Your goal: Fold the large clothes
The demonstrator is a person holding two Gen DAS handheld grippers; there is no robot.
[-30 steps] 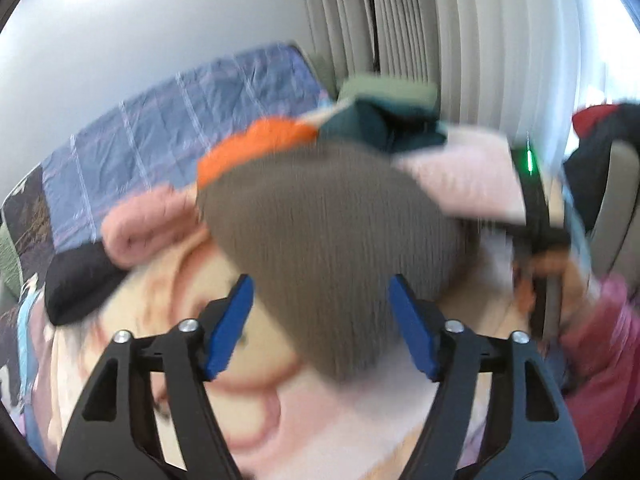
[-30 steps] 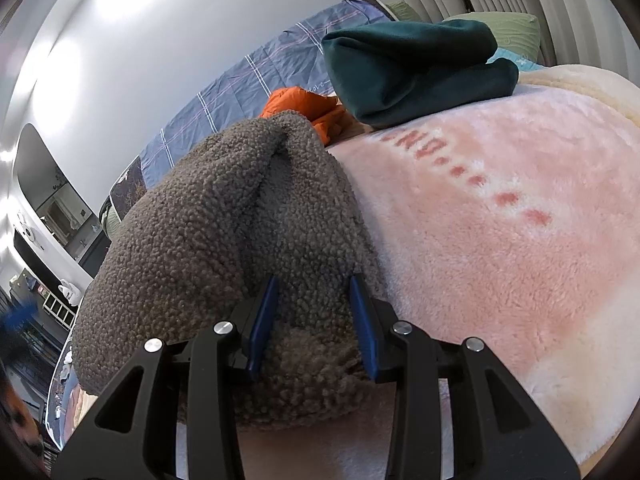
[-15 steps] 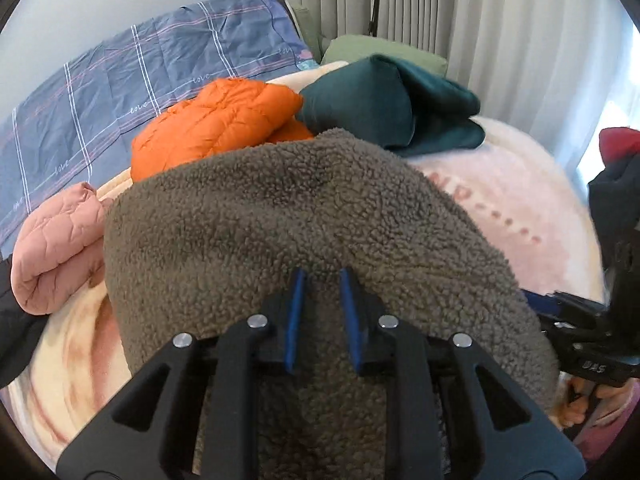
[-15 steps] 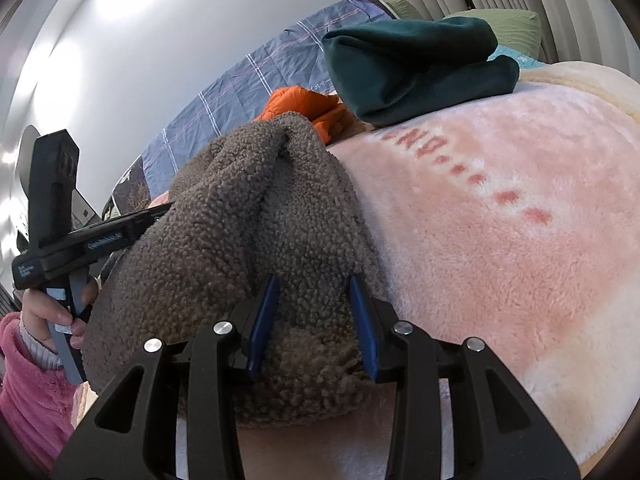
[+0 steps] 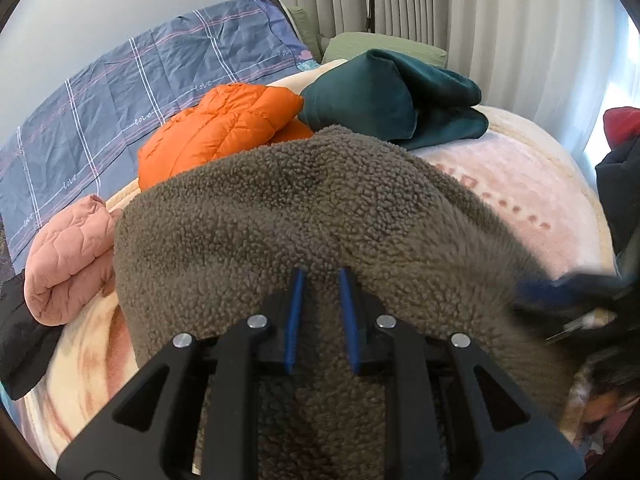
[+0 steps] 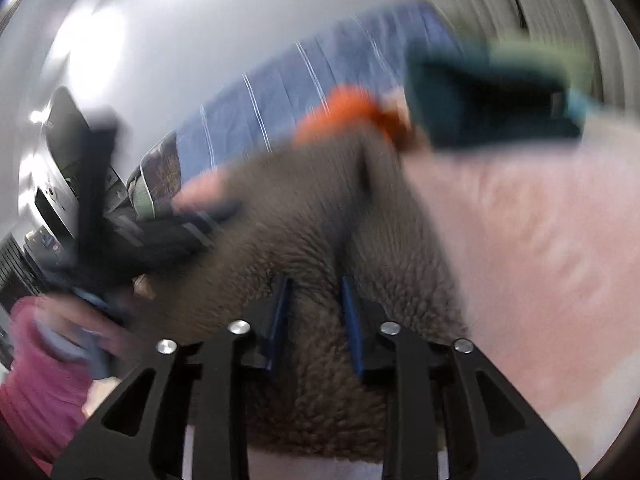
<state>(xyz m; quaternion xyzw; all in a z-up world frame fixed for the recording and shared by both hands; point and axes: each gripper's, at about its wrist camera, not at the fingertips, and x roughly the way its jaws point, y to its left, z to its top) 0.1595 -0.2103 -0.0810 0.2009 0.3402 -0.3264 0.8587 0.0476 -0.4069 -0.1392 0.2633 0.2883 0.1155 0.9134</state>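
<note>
A large grey-brown fleece garment (image 5: 304,208) lies heaped on the pink blanket (image 5: 532,184) that covers the bed. My left gripper (image 5: 320,280) is shut on a fold of the fleece at its near edge. In the blurred right wrist view my right gripper (image 6: 314,292) is also shut on the fleece (image 6: 320,216), at another edge. The right gripper shows as a dark blur at the right of the left wrist view (image 5: 560,284). The left gripper shows at the left of the right wrist view (image 6: 100,200).
Behind the fleece lie an orange puffer jacket (image 5: 224,124), a folded dark teal garment (image 5: 392,96), a pink quilted jacket (image 5: 68,256) and a black garment (image 5: 20,336). A blue plaid sheet (image 5: 120,88) and a green pillow (image 5: 384,46) sit by the wall and curtains.
My left gripper has closed on the fleece's near edge. My right gripper, still holding the fleece, is now moving fast, so its view is blurred.
</note>
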